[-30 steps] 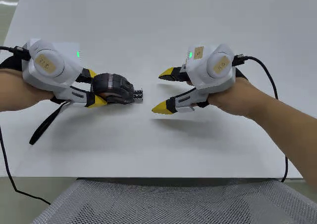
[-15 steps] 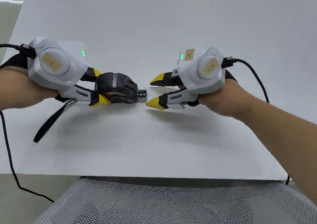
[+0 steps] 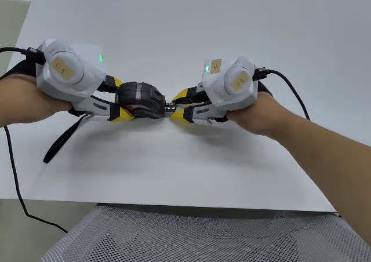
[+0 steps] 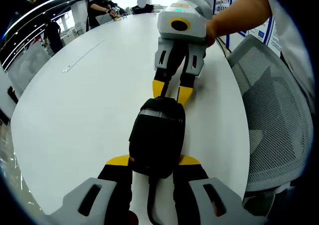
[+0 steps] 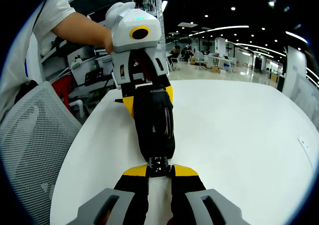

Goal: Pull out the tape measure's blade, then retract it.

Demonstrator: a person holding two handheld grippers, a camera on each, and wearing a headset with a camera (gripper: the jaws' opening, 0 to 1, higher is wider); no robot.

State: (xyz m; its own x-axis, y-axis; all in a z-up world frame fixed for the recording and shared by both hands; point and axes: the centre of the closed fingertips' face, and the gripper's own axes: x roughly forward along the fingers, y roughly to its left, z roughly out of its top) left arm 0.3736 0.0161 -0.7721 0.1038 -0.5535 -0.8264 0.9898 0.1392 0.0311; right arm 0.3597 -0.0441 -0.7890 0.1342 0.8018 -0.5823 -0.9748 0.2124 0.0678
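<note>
Black, rubber-cased tape measure (image 4: 157, 130), probably dense and rigid, sits clamped in the left hand-held gripper (image 4: 154, 160); the right hand-held gripper (image 5: 159, 171) pinches its thin, likely slippery end hook (image 5: 158, 163).

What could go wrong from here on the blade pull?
1. The right gripper pinches just the small end hook at its tips; the hook may slip out mid-pull and snap back.
2. The left gripper clamps only the rear of the tape measure; the pull could twist it or drag it free.
</note>
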